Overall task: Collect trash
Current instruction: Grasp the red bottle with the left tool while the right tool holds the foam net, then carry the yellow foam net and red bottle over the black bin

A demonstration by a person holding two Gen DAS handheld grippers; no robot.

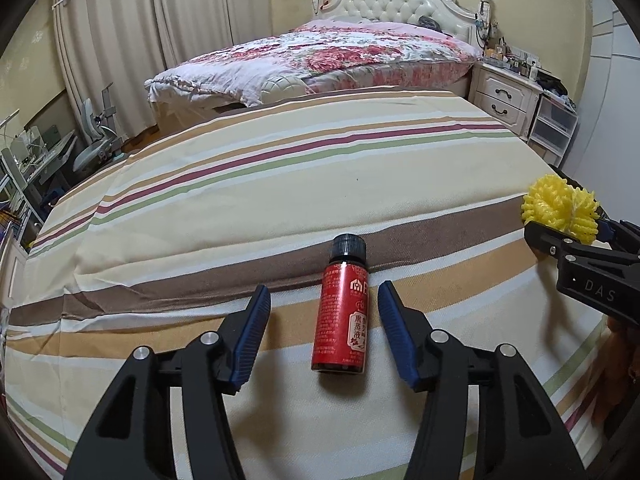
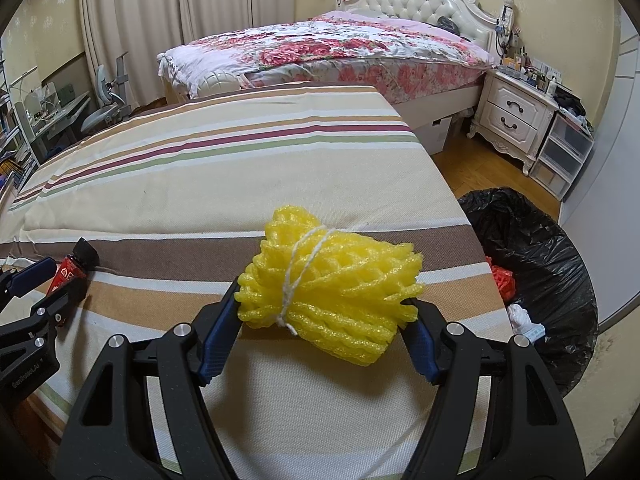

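Observation:
A small red bottle [image 1: 342, 322] with a black cap lies on the striped bed sheet [image 1: 280, 168]. My left gripper [image 1: 324, 304] is open, its blue pads on either side of the bottle without touching it. The bottle also shows in the right wrist view [image 2: 70, 272]. My right gripper [image 2: 326, 304] is shut on a yellow foam net bundle [image 2: 332, 288] tied with white string, held just above the sheet. The bundle also shows in the left wrist view [image 1: 560, 208]. A bin lined with a black bag [image 2: 540, 264] stands on the floor to the right of the bed.
The bag holds red and white trash [image 2: 502, 280]. A second bed with a floral quilt [image 2: 332, 52] stands behind. A white nightstand [image 2: 512, 116] and plastic drawers [image 2: 564, 152] are at the right wall. A desk and chair [image 1: 92, 140] stand at the left.

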